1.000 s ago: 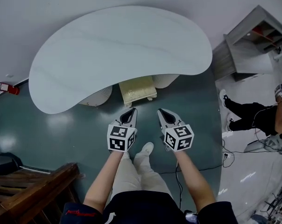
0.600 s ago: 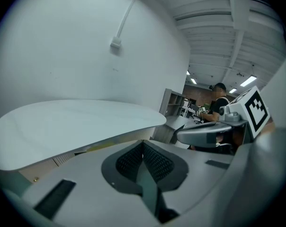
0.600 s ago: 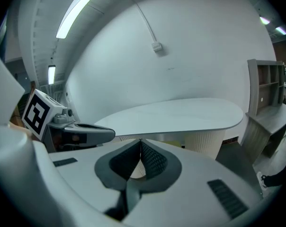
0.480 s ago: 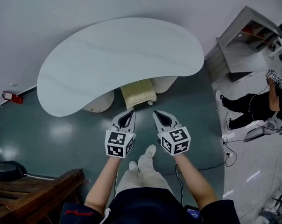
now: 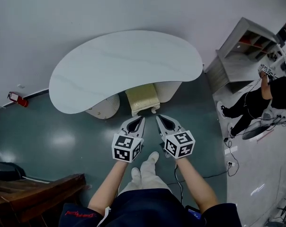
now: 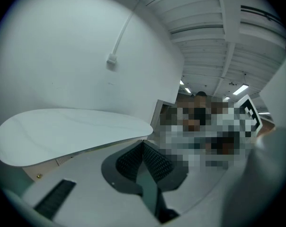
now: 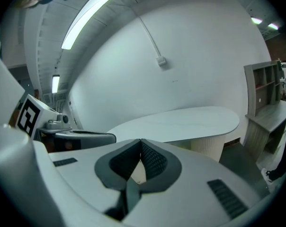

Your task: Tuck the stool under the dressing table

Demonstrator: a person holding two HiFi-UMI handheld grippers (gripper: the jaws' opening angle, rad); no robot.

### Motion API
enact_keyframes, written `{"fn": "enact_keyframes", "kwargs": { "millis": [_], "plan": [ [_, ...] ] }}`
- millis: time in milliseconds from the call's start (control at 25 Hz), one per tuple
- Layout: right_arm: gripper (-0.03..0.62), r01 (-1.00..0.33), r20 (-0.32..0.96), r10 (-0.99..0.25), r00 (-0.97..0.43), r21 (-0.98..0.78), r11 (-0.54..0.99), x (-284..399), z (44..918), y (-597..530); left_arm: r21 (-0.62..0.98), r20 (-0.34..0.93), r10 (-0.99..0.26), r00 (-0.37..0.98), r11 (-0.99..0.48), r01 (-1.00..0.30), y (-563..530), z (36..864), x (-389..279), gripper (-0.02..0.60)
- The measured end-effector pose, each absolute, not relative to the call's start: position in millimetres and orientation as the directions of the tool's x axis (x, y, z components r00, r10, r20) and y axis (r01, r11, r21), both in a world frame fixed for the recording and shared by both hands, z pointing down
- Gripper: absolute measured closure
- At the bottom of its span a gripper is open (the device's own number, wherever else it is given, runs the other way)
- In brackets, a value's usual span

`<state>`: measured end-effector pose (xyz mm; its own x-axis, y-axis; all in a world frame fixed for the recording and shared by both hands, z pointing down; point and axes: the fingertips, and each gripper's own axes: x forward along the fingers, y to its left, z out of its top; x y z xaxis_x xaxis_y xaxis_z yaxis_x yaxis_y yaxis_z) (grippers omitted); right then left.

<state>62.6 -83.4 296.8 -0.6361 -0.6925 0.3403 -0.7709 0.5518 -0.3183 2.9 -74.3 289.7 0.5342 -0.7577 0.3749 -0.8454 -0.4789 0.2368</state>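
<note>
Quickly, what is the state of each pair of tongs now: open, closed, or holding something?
Left tongs: closed, holding nothing.
Right tongs: closed, holding nothing.

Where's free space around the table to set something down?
The whole tabletop is bare. The green floor between it and the wooden frame is open too. Under the top it is crowded: the stool sits between two pedestals. A person occupies the right.

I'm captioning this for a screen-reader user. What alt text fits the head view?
Seen from above, a cream stool sits partly tucked under a white kidney-shaped dressing table on a dark green floor. Nearer the camera, the left gripper and right gripper are held side by side, shut and empty, pointing at the stool.
</note>
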Motion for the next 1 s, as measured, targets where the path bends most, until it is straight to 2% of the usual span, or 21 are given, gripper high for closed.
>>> {"fn": "enact_keyframes", "kwargs": {
  "millis": [480,680,1000],
  "plan": [
    [0.577,-0.779,0.214,-0.75,-0.626,-0.227,0.585,54,205,-28,0.224,0.243,-0.794,0.557,-0.513,-0.829,-22,207,-4,0.565],
    [0.577,-0.786,0.192,-0.763,-0.618,-0.18,0.591,47,173,0,0.177,0.196,-0.795,0.574,-0.547,-0.818,4,170,-6,0.565],
    [0.576,-0.793,0.147,-0.779,-0.609,-0.133,0.595,31,147,37,0.187,0.13,-0.777,0.615,-0.59,-0.785,41,138,-17,0.565]
  ]
}}
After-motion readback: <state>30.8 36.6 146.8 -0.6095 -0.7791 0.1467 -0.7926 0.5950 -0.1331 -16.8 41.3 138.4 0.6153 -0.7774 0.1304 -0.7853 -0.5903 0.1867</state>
